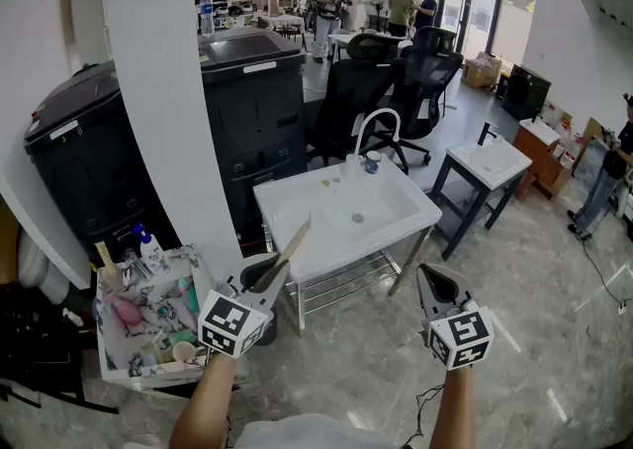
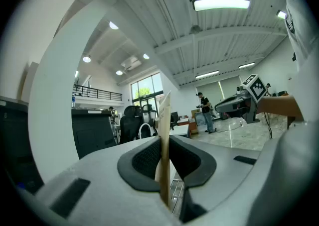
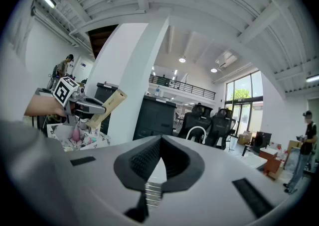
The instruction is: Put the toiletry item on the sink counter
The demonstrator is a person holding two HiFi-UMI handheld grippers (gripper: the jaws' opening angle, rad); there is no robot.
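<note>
A flat tan toiletry pack (image 1: 295, 241) sticks up and to the right out of my left gripper (image 1: 276, 275), which is shut on its lower end. It hangs in the air just in front of the white sink counter (image 1: 297, 208), near the front left corner. In the left gripper view the pack (image 2: 163, 130) stands edge-on between the pads. From the right gripper view the pack (image 3: 110, 103) shows in the left gripper (image 3: 84, 104). My right gripper (image 1: 428, 274) hovers over the floor, right of the counter's front, shut with nothing in it (image 3: 159, 158).
A curved faucet (image 1: 379, 127) and a small cup (image 1: 372, 161) stand at the counter's back. A patterned bin (image 1: 203, 269) of several toiletries sits at the left. A white pillar (image 1: 163, 91), black cabinets (image 1: 252, 101), office chairs (image 1: 396, 91) and a second sink stand (image 1: 490, 162) surround the counter.
</note>
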